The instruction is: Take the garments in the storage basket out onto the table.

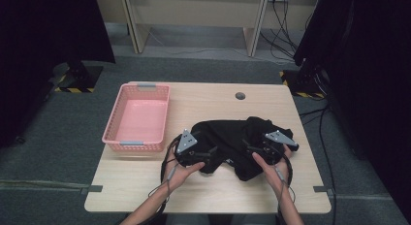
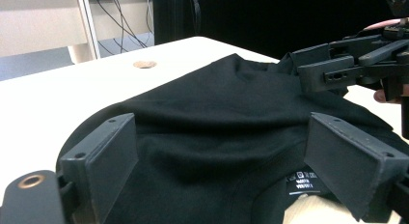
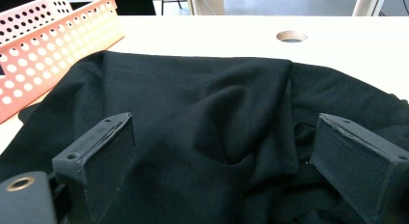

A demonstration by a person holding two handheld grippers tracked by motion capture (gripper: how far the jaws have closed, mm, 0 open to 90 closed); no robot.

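Your black garment lay crumpled on the worktop, a little toward 4 o'clock from the centre, with its bulk spreading between your two hands. Your left tongs sat at the garment's 9 o'clock edge, and in the left gripper view the jaws stood spread wide, one on each side of the cloth, with the fabric lying between them but not pinched. A small white-printed label showed at the hem near the right-hand jaw in that view. Your right tongs rested at the garment's 3 o'clock side, and in the right gripper view those jaws were also spread apart over rumpled folds, touching nothing firmly that I could tell.

The pink perforated basket stood at 10 o'clock on the worktop, just beside the garment's left edge, as its dotted wall showed in the right gripper view. A round cable hole lay at 12 o'clock, well apart from the cloth. Your left hand and right hand gripped the tools from the 6 o'clock side.
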